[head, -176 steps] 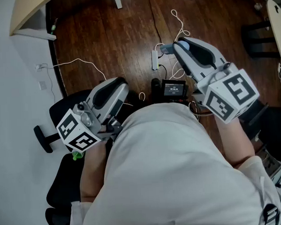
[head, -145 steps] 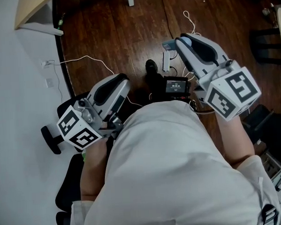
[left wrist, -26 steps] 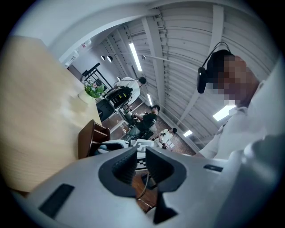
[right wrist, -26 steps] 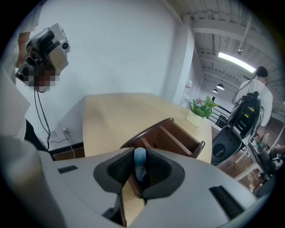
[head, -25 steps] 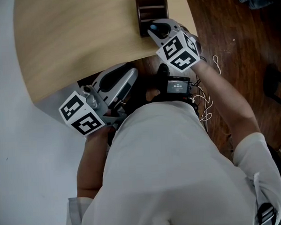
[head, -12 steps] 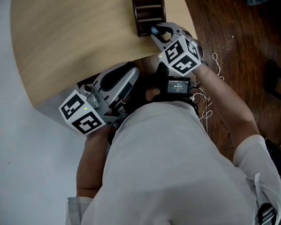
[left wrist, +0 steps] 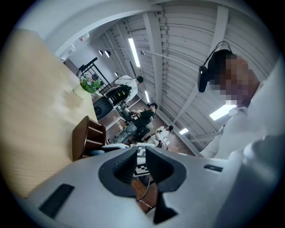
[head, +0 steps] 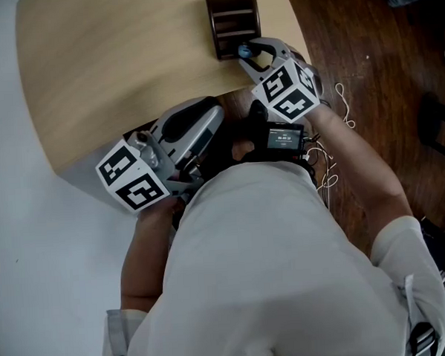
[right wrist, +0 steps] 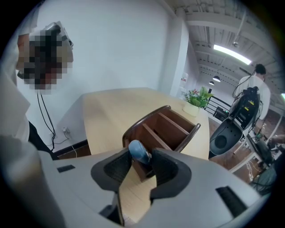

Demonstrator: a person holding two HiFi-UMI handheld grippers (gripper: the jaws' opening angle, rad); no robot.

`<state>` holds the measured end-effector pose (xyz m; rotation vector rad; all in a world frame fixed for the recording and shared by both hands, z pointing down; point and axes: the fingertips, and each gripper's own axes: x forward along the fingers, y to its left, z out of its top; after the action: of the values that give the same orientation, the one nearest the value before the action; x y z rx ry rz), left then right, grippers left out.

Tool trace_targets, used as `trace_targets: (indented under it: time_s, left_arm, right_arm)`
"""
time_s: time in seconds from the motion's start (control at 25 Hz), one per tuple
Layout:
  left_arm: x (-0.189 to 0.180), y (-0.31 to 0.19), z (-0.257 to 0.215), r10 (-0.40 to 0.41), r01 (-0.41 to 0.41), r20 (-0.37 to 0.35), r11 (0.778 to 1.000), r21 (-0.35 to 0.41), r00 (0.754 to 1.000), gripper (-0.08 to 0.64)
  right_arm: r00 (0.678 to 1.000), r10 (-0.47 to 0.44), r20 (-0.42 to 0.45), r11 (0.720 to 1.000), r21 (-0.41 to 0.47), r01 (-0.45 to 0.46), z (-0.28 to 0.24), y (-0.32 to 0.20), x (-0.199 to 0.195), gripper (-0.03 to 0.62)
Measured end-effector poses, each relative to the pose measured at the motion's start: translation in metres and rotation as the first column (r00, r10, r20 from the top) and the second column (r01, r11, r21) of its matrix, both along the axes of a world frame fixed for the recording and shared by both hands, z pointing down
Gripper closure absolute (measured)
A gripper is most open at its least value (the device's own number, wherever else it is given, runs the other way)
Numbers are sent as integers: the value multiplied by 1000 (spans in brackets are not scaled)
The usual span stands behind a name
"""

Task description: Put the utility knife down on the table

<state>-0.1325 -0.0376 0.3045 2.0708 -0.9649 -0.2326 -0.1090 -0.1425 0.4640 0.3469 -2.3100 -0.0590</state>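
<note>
Right gripper view shows the right gripper (right wrist: 141, 159) with its jaws opening and the blue butt of the utility knife (right wrist: 139, 152) standing up between them, close against the pad on the picture's right. The pads look loosened from it rather than pressing. Whether the knife's lower end rests on the table (right wrist: 107, 111) cannot be told.

Just beyond the jaws, almost touching the knife, stands a dark brown wooden organizer (right wrist: 164, 127) split by dividers into open slots. In the head view the same right gripper (head: 251, 51) sits at the organizer's (head: 233, 17) near right corner, above the rounded edge of the pale wood table (head: 127, 67), with the knife's blue end (head: 243, 52) showing at the jaw tips.

The left gripper (head: 213, 111) is well apart from the knife, low at the table's near edge. In its own view the left gripper (left wrist: 141, 162) has its jaws a narrow gap apart with nothing between them.

Counted: one knife, one organizer, one table, two grippers, one potted plant (right wrist: 196, 100) at the table's far side.
</note>
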Motion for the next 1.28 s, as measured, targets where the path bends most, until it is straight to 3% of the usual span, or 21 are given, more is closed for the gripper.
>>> trace_targets:
  time_s: [0.36, 0.6, 1.28]
  left_arm:
    - [1, 0, -2, 13, -13, -1, 1000, 23, 1000, 506]
    - [1, 1, -3, 21, -21, -14, 999, 31, 1000, 506]
    - [13, 3, -3, 72, -70, -40, 996, 50, 997, 506]
  right_arm:
    - [999, 32, 30, 999, -8, -32, -11, 2, 4, 472]
    - [1000, 18, 21, 1000, -15, -17, -19, 11, 3, 426]
    - [960, 224, 167, 972, -111, -208, -85, 30, 35, 428]
